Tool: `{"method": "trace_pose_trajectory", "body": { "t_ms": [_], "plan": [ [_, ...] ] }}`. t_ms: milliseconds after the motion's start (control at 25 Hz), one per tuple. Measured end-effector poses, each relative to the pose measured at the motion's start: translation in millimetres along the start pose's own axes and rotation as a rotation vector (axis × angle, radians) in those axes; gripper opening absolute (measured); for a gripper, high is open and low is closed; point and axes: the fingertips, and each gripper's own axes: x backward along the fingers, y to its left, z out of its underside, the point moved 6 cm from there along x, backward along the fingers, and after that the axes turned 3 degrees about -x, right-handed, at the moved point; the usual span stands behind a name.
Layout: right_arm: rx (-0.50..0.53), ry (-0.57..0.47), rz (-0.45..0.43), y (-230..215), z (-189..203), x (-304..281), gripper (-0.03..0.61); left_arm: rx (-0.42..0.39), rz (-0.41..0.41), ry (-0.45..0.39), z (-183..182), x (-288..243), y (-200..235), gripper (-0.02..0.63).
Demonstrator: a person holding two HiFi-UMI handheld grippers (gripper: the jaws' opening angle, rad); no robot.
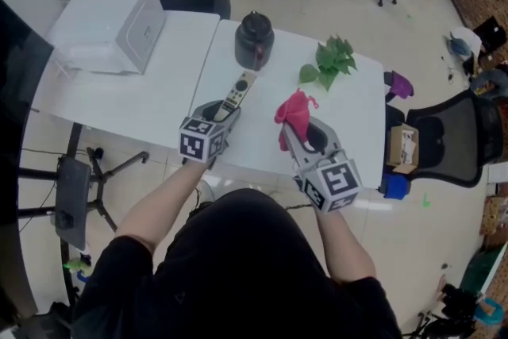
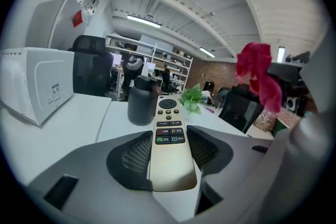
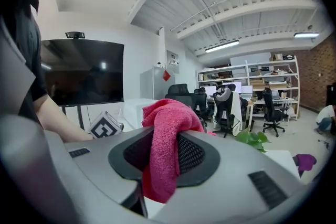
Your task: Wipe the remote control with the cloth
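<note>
A long gold remote control with dark buttons lies lengthways between the jaws of my left gripper, both pads against its sides. In the head view the remote control points away from my left gripper toward a black jar, low over the white table. My right gripper is shut on a pink cloth, held up to the right of the remote and apart from it. In the right gripper view the cloth drapes over and hangs down between the jaws of my right gripper.
A black jar stands just beyond the remote's tip. A green leafy sprig lies at the back right, a white box-shaped appliance at the back left. A purple object and a black office chair are off the table's right edge.
</note>
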Motion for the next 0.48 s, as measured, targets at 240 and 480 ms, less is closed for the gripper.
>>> {"method": "trace_pose_trajectory", "body": {
  "t_ms": [240, 480],
  "plan": [
    [-0.007, 0.040, 0.012, 6.2, 11.7, 4.4, 0.109, -0.046, -0.117, 0.173, 51.0, -48.2, 26.7, 0.209],
    [-0.017, 0.082, 0.015, 8.1, 23.3, 6.1, 0.109, -0.071, -0.201, 0.319, 89.3, -77.8, 41.9, 0.209]
  ]
}}
